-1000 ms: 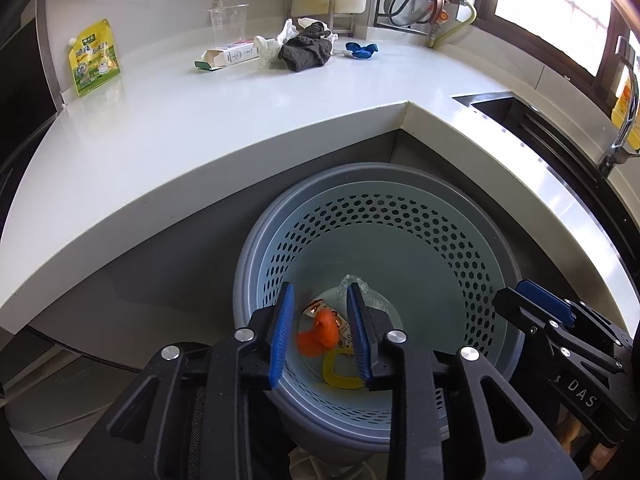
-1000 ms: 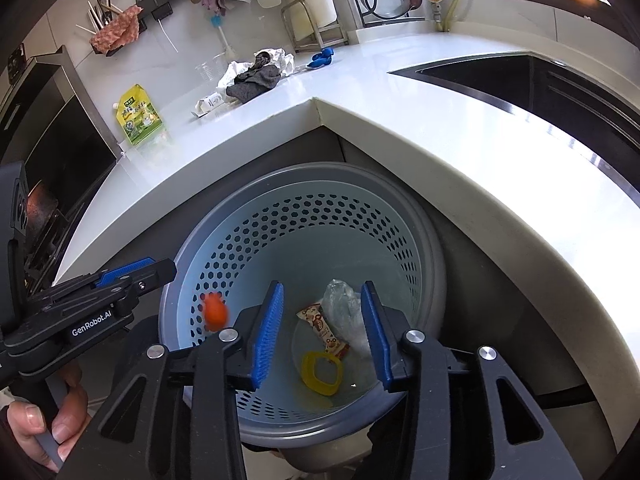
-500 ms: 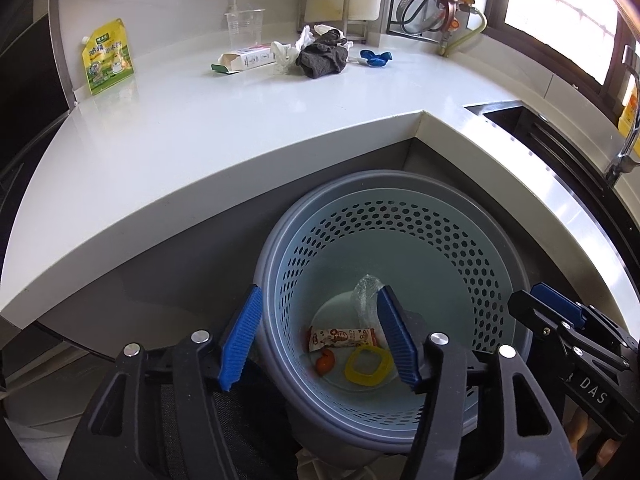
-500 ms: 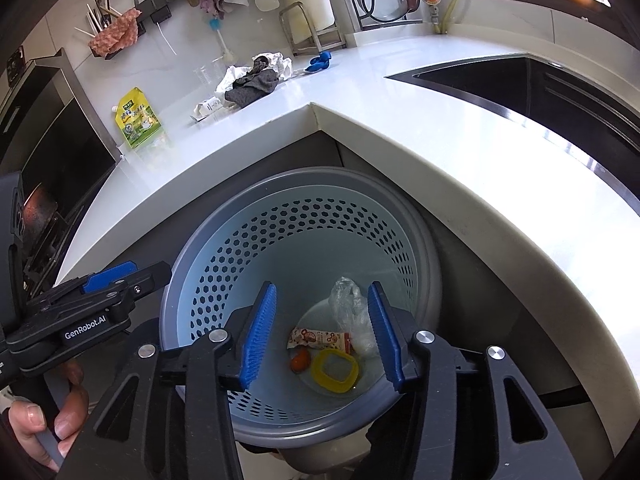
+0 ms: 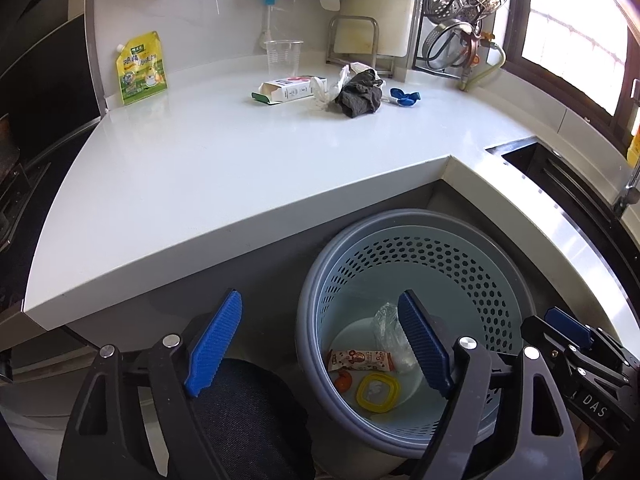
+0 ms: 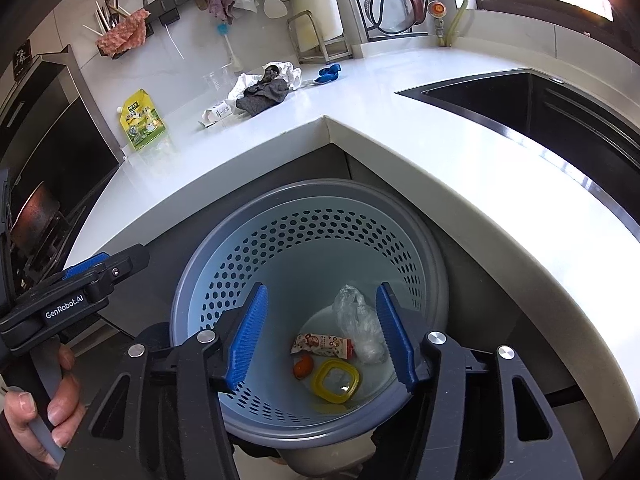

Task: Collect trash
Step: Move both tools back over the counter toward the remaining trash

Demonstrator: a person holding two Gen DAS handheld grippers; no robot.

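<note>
blue ribbed pads line both tools, and both are spread wide with nothing between them. the left gripper (image 5: 320,344) hangs over the near left rim of the perforated grey-blue trash basket (image 5: 460,256), its right pad over the basket's opening and its left pad outside it, above dark fabric. the right gripper (image 6: 322,336) sits centred over the same basket (image 6: 320,236), both pads inside the rim line.

straight below and between the right gripper's pads, on the basket floor, lie a snack wrapper (image 6: 322,345), a small orange piece (image 6: 302,368) just beneath it, a yellow ring-shaped lid (image 6: 335,380) beside that, and a crumpled clear plastic bag (image 6: 358,326) touching the wrapper's far end.

beyond the basket, ahead of both tools, the white countertop (image 5: 224,160) wraps the corner. far forward on it sit an open carton (image 5: 292,89), a white crumpled bag (image 5: 332,84) and a dark grey cloth (image 5: 360,96) bunched together, a blue object (image 5: 404,97) just right of them that may be a balloon or clip, a clear plastic cup (image 5: 283,56) behind the carton, and a yellow-green pouch (image 5: 140,68) well off to the left against the wall. to the right ahead is the dark sink (image 6: 540,108).
</note>
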